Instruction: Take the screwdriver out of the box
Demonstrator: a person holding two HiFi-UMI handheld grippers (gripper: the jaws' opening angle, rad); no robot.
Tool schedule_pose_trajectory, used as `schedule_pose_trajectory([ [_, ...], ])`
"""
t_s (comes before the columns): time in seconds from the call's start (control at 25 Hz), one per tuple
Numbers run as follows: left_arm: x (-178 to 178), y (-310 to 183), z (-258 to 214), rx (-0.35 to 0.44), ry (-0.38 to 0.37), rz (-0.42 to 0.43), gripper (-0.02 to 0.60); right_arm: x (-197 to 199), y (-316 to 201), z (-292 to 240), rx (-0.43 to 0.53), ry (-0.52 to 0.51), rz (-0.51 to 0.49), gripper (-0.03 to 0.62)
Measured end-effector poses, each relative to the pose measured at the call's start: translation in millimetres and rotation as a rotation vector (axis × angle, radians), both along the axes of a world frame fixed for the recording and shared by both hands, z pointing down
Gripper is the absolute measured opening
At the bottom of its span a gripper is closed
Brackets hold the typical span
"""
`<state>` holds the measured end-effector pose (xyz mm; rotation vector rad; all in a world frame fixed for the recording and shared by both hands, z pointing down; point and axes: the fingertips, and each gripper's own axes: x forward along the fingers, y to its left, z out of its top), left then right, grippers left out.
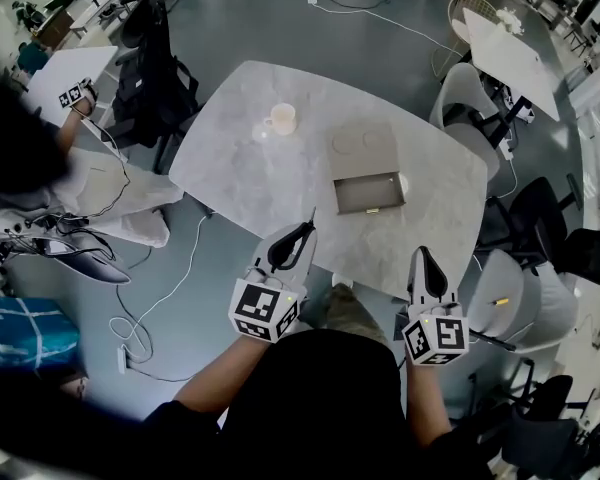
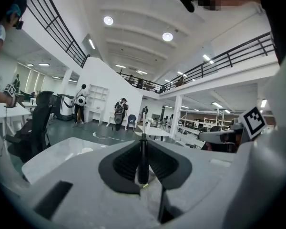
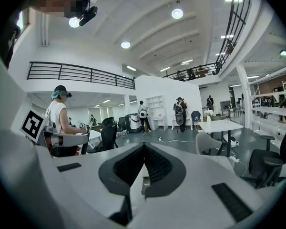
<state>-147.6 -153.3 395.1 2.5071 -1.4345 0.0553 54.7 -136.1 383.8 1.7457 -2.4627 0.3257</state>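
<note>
One pale grey marbled counter (image 1: 240,183) is seen from above, set on a grey floor (image 1: 240,28) across which white cables (image 1: 180,273) are trailed. Office chairs (image 1: 460,98) are ranged round it, and further white tables (image 1: 520,53) are placed beyond. In the gripper views a tall white hall is shown, with black railings (image 3: 81,73) along an upper gallery and round ceiling lights (image 3: 177,13).

The screwdriver (image 2: 142,159) is pinched in the left hand-held gripper (image 2: 143,149), its black handle clamped between the pads and its thin shaft projecting past the tips. In the head view this hand-held gripper (image 1: 300,236) is held over the counter's near edge, so the screwdriver (image 1: 310,218) is outside the box (image 1: 369,194), which lies just beyond and to the right. The right hand-held gripper (image 3: 144,149) is pressed together on nothing; it (image 1: 421,258) is held over the near edge further right.

The box is laid open, only its dull inner floor being visible. Its lid (image 1: 363,143) (marked with two round impressions) is laid flat just behind it. A white cup (image 1: 282,119) is stood further back, its contents not to be made out
</note>
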Motion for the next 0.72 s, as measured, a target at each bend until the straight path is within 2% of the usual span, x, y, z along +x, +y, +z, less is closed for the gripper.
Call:
schedule_pose_trajectory([
  [0.36, 19.4, -30.5, -1.8, 0.005, -0.021, -0.011, 0.057, 22.2, -32.2, -8.1, 0.045, 0.045, 0.019, 0.003],
  [0.72, 25.4, -42.9, -1.3, 0.004, -0.036, -0.009, 0.057, 18.1, -47.2, -5.0, 0.04, 0.044, -0.038, 0.003],
])
